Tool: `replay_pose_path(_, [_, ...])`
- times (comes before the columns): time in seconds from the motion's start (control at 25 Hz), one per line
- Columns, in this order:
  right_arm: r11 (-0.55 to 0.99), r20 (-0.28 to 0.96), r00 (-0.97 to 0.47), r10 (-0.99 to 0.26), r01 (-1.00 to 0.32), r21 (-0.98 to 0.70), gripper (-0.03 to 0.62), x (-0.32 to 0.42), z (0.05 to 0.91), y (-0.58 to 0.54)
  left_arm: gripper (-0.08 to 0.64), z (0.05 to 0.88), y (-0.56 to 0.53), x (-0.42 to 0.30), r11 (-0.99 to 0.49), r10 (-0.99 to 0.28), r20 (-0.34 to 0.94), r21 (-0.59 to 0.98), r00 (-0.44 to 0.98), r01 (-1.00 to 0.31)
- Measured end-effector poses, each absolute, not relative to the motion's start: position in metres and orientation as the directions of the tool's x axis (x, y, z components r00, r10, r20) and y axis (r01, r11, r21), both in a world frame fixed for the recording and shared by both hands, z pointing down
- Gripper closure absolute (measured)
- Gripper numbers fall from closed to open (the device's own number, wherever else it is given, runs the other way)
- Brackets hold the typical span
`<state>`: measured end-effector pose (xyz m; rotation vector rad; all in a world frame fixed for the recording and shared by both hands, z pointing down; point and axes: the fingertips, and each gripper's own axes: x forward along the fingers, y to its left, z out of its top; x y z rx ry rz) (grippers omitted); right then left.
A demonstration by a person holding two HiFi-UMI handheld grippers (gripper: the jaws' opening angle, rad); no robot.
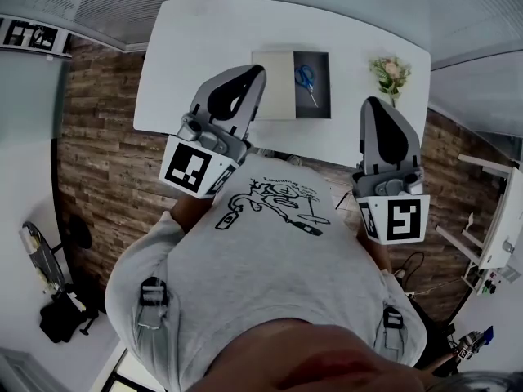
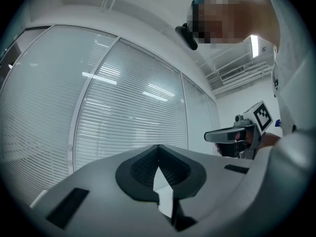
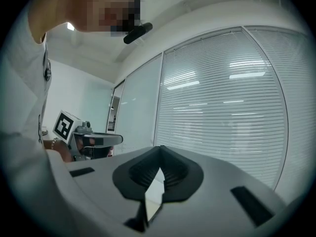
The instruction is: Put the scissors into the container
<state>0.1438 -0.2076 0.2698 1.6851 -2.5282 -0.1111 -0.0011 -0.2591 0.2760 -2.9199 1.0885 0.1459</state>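
A: On white table [image 1: 196,55], spotted scissors [image 1: 306,80]?
B: Yes, lying inside container [image 1: 317,109], dark right-hand compartment.
A: Claws?
B: Clenched, nothing between: left gripper [image 2: 158,148], right gripper [image 3: 160,148]. Pointing level, well apart from container.

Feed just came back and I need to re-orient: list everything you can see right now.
table: one, white, ahead of the person.
floor: brown wood planks, around the table.
container: one, grey, mid-table.
scissors: one pair, blue handles, inside the container's dark right part.
flowers: one bunch, pale with green leaves, near the table's right edge.
blinds: white, behind glass walls.
shirt: one, grey with a black drawing, on the person.
left gripper: grey, fingers together, empty.
right gripper: grey, fingers together, empty.
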Motion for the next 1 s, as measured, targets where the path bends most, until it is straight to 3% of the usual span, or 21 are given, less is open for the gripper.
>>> replay_pose_path(1.0, [0.354, 0.049, -0.351, -0.935, -0.929, 0.108, 0.588, 0.1532, 0.2710, -0.2084, 0.540, 0.2689, -0.2564, 0.0033, -0.763, -0.644, -0.105, 0.013, 0.758, -0.646])
